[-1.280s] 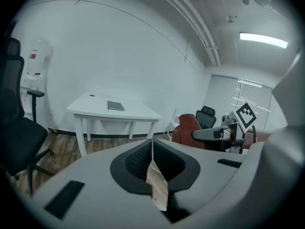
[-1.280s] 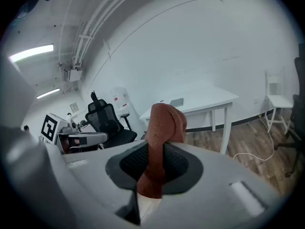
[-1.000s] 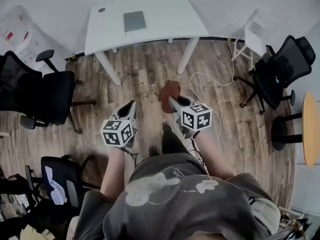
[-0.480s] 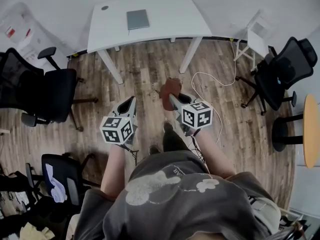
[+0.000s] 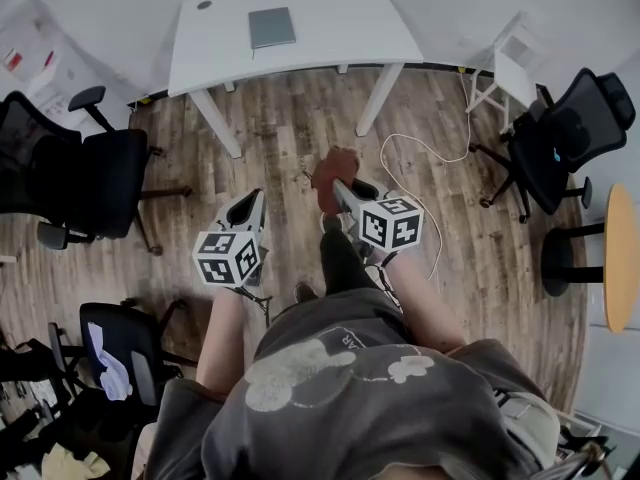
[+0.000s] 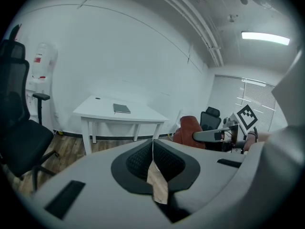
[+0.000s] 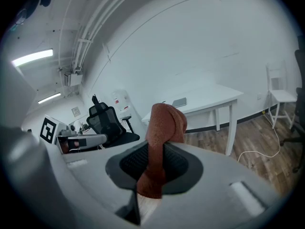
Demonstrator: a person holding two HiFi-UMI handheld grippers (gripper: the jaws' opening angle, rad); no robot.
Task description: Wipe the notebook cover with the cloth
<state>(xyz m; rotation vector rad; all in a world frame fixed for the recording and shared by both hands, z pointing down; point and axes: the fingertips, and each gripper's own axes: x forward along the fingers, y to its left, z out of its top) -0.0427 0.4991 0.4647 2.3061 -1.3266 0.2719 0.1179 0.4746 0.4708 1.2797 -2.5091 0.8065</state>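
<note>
A grey notebook [image 5: 272, 27] lies flat on the white table [image 5: 330, 28] at the far side of the room; it also shows in the left gripper view as the notebook [image 6: 122, 109] and in the right gripper view as the notebook [image 7: 179, 102]. My right gripper [image 5: 338, 190] is shut on a rust-brown cloth [image 5: 333, 175], which bulges above the jaws as the cloth [image 7: 163, 128]. My left gripper [image 5: 247, 208] is shut with nothing between its jaws, held beside the right one. Both hang over the wooden floor, well short of the table.
Black office chairs stand at the left [image 5: 85, 183] and right [image 5: 565, 138]. A white chair [image 5: 510, 68] sits by the table's right end, and a white cable [image 5: 425, 168] trails across the floor. A round wooden table [image 5: 622, 258] is at the right edge.
The person has stepped slightly toward the table; both grippers sit a little higher in the head view. The right gripper still holds the cloth.
</note>
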